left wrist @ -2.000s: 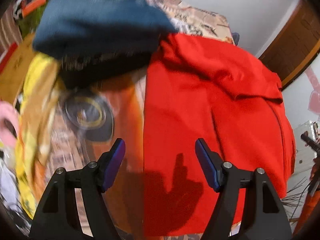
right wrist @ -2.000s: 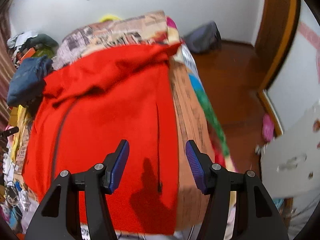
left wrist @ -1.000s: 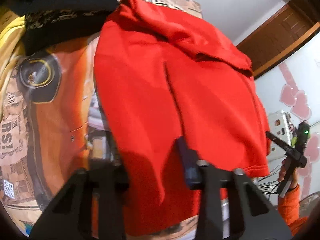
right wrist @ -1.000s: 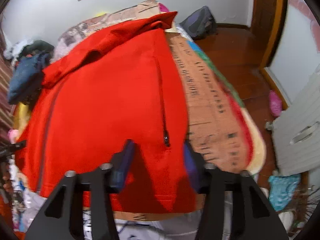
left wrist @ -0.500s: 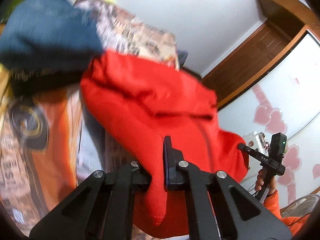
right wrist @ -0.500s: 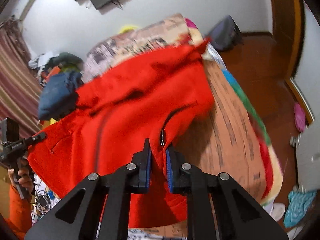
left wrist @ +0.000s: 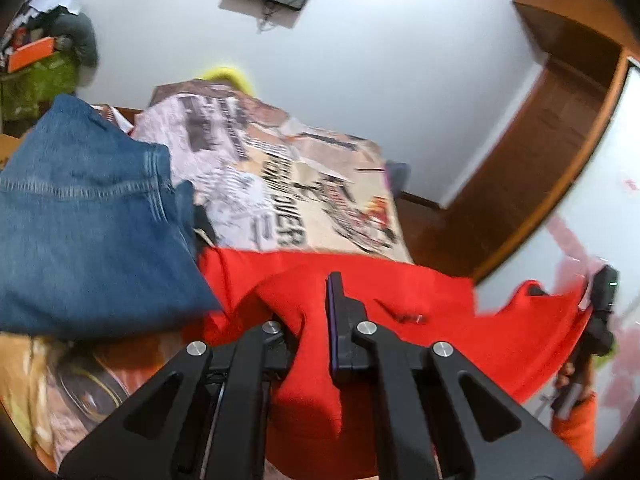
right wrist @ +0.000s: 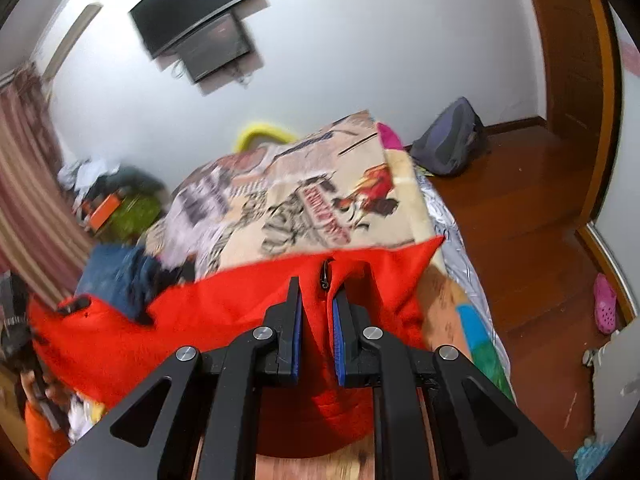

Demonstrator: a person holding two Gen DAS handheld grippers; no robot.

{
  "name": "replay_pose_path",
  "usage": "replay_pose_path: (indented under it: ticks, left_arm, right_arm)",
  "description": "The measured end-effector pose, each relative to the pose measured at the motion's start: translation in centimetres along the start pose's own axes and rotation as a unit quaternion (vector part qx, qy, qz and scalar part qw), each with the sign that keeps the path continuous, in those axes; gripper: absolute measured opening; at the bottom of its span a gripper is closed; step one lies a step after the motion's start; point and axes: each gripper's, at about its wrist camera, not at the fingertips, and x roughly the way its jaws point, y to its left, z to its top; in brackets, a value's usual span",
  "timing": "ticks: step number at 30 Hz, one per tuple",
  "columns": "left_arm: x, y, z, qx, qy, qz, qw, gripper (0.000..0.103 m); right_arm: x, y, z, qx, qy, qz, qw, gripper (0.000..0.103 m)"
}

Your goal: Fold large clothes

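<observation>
Left gripper (left wrist: pixel 316 312) clamped on a bunched fold of the bright red fleece jacket (left wrist: pixel 400 292), cloth pinched between the black fingers and spilling down below them. Right gripper (right wrist: pixel 316 308) likewise clamped on the jacket's edge, blue pads (right wrist: pixel 296 328) pressing red cloth from both sides, with a dark zip pull (right wrist: pixel 325 276) showing just above the pinch. Jaws of both closed down within the last second, cloth between them. Jacket stretched between the two grippers, its near edge lifted off the bed, the rest sagging toward the printed newsprint-pattern blanket (left wrist: pixel 288 184) that covers the bed. In the left wrist view, a folded blue denim garment (left wrist: pixel 84 236) lying at left on the bed, its right corner just beside the red cloth; beneath it an orange and yellow printed cover (left wrist: pixel 60 376). Far right in that view, the other gripper's handle, held by a hand with an orange sleeve (left wrist: pixel 576 428), red cloth reaching up to it. In the right wrist view, the same denim at left, partly behind the jacket's raised edge. Beyond the bed's far right corner, a grey backpack (right wrist: pixel 448 144) on the wooden floor (right wrist: pixel 532 216); a pink clog (right wrist: pixel 604 304) near the right. Dark wall-mounted screen (right wrist: pixel 196 28) on the white far wall. Striped curtain (right wrist: pixel 28 216) at far left.
</observation>
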Motion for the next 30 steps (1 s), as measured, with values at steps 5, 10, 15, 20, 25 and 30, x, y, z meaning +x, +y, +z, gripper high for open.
replay_pose_path:
  ticks: [5, 10, 15, 20, 25, 30]
  left_arm:
    - [6.2, 1.4, 1.5, 0.003, 0.029, 0.051, 0.9983, 0.006]
    - [11.4, 2.0, 0.6, 0.019, 0.076, 0.091, 0.9927, 0.008]
    - [13.5, 2.2, -0.5, 0.027, 0.118, 0.092, 0.9884, 0.021]
    - [12.3, 1.8, -0.1, 0.026, 0.108, 0.095, 0.9893, 0.031]
    - [9.0, 1.4, 1.8, 0.009, 0.065, 0.076, 0.9949, 0.039]
    - [6.4, -0.2, 2.3, 0.039, 0.036, 0.082, 0.9952, 0.048]
  right_arm:
    - [5.2, -1.7, 1.5, 0.023, 0.025, -0.023, 0.999, 0.011]
    - [10.2, -2.7, 0.9, 0.025, 0.072, -0.052, 0.996, 0.011]
    - [11.9, -3.0, 0.5, 0.008, 0.094, -0.064, 0.994, 0.015]
    - [10.9, -1.7, 1.0, -0.033, 0.086, -0.086, 0.992, 0.016]
    - [8.7, -0.2, 2.1, -0.053, 0.071, -0.097, 0.991, 0.027]
    - [5.8, 1.0, 3.2, -0.057, 0.012, -0.092, 0.994, 0.049]
